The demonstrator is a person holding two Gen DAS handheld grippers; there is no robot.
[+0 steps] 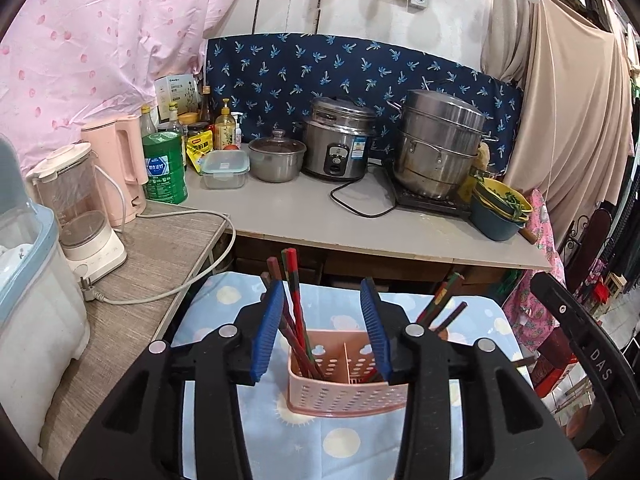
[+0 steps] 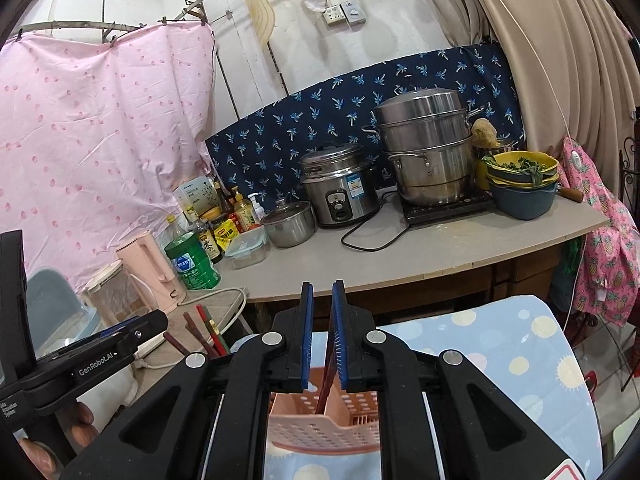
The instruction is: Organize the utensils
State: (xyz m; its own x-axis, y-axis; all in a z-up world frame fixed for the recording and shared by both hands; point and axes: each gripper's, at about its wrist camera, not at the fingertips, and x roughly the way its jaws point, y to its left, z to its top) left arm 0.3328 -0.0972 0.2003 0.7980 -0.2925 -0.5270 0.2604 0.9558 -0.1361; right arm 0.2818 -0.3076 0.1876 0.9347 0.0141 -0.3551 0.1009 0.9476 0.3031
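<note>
A pink perforated utensil holder with two compartments stands on a blue patterned cloth. Several dark red chopsticks lean in its left compartment; a few more lean at the right. My left gripper is open, its blue pads either side of the holder, empty. My right gripper is nearly shut on a dark red chopstick whose lower end is in the holder. The left gripper's arm shows at the left of the right wrist view.
Behind is a grey counter with a rice cooker, steamer pot, small lidded pot, stacked bowls, bottles and a green can. Left, a lower table holds kettles and a white container.
</note>
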